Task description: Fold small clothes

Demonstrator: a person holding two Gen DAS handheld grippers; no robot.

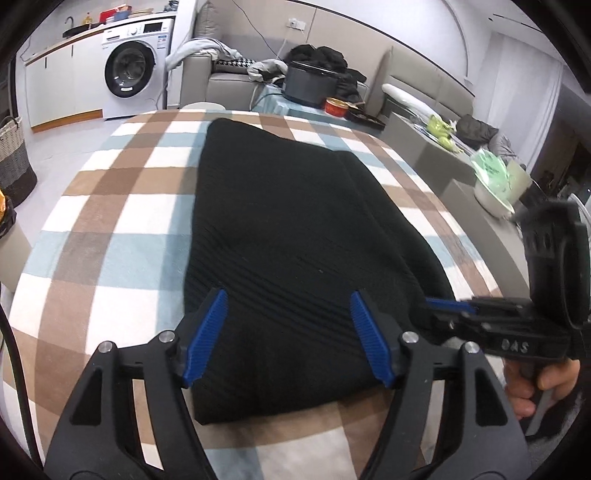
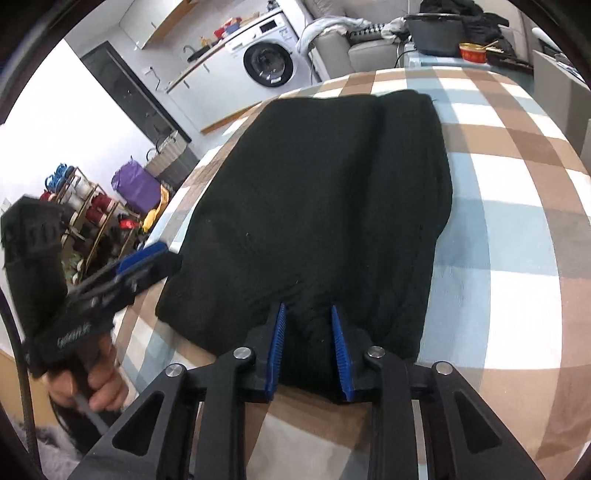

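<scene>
Black knit garment (image 1: 295,229) lengthwise away; left fingers (image 1: 208,332) spread, empty; right fingers (image 2: 277,347) seemingly pinching its hem.

A lived-in home, an open room that serves as kitchen, laundry and lounge at once. The front-loading washing machine (image 1: 135,70) stands built in under a worktop, with a sink tap (image 1: 69,23) and white cupboards (image 1: 55,81) just left of it. Right of the machine sits a grey sofa (image 1: 218,74) heaped with clothes, and a woven laundry basket (image 1: 13,158) stands on the floor to its left.
</scene>
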